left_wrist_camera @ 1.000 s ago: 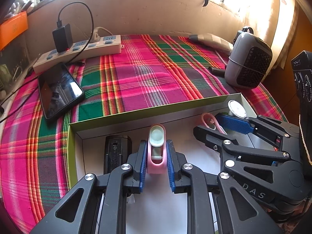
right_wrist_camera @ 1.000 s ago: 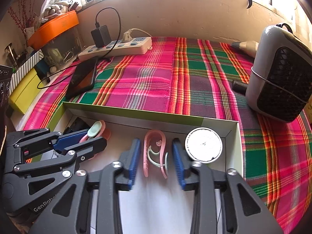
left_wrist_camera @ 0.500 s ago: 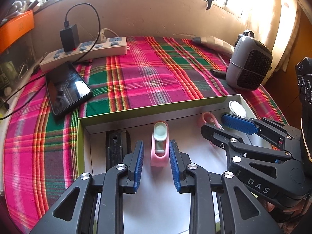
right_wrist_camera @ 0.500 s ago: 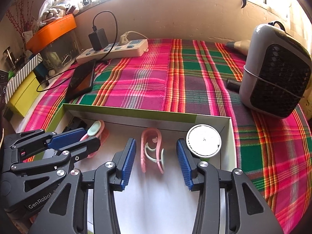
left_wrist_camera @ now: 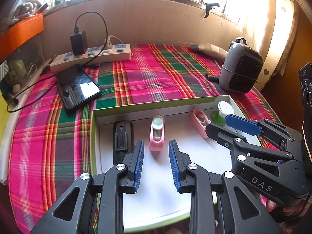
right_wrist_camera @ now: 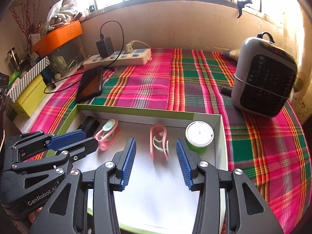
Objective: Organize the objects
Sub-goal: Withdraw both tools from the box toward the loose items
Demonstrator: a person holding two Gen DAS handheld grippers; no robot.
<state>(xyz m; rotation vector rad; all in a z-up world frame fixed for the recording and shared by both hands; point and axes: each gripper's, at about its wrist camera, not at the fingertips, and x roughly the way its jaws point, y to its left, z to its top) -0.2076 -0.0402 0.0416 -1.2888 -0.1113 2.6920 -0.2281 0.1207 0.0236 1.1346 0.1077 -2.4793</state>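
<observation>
Both tools are built of matte black plastic links with triangular cut-outs, pinned together by round silver screws. The left gripper [left_wrist_camera: 156,156] carries two long fingers [left_wrist_camera: 138,162] faced with ribbed blue pads. Seen from the right wrist, its side reads "GenRobot.AI" in pale lettering. The right gripper [right_wrist_camera: 155,160] has the same black frame, silver screw heads and ribbed blue fingers [right_wrist_camera: 184,163]; from the left wrist its side shows the letters "DAS". Small red marks sit in the slot behind one blue pad.
</observation>
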